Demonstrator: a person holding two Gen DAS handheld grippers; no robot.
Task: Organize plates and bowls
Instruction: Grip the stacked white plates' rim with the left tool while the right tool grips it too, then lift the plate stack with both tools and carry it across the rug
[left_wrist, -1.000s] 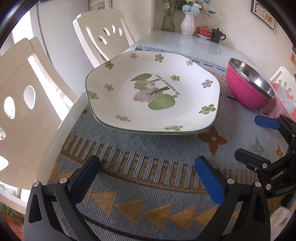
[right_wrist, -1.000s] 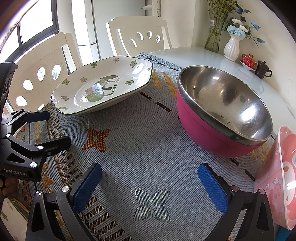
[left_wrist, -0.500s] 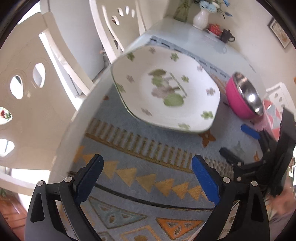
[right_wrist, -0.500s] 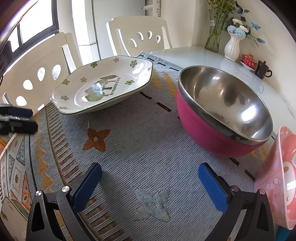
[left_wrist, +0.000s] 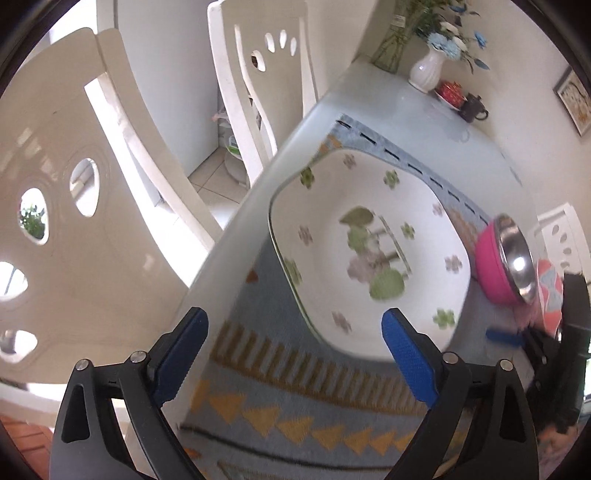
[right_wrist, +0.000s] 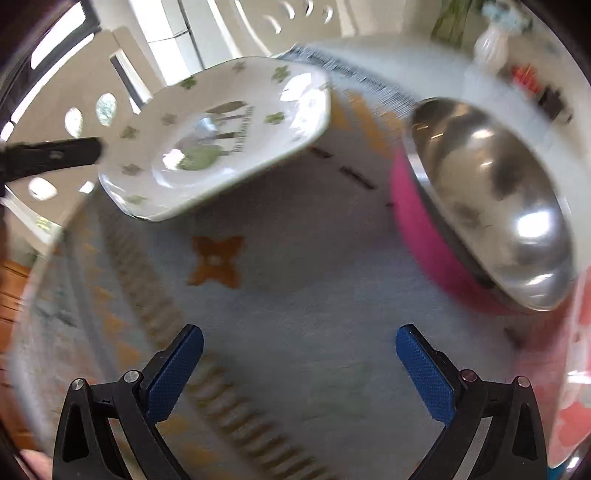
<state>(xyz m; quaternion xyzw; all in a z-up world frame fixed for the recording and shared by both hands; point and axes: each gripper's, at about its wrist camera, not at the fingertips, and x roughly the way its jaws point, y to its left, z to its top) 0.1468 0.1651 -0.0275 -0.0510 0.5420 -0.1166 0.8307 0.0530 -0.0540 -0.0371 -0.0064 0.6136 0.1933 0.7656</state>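
A white plate with green flowers lies on the patterned table mat; it also shows in the right wrist view. A pink bowl with a steel inside stands to its right, also in the left wrist view. A pink patterned bowl is at the far right. My left gripper is open and empty, above the mat's near left edge. My right gripper is open and empty, above the mat in front of both dishes. Both views are motion-blurred.
The blue woven mat covers a glass table. White chairs stand along the left side. A white vase with flowers, a red pot and a dark cup stand at the far end.
My left gripper has pulled back and swung left and up, so the plate looks smaller. My right gripper has just started moving and tilting; its view is blurred.
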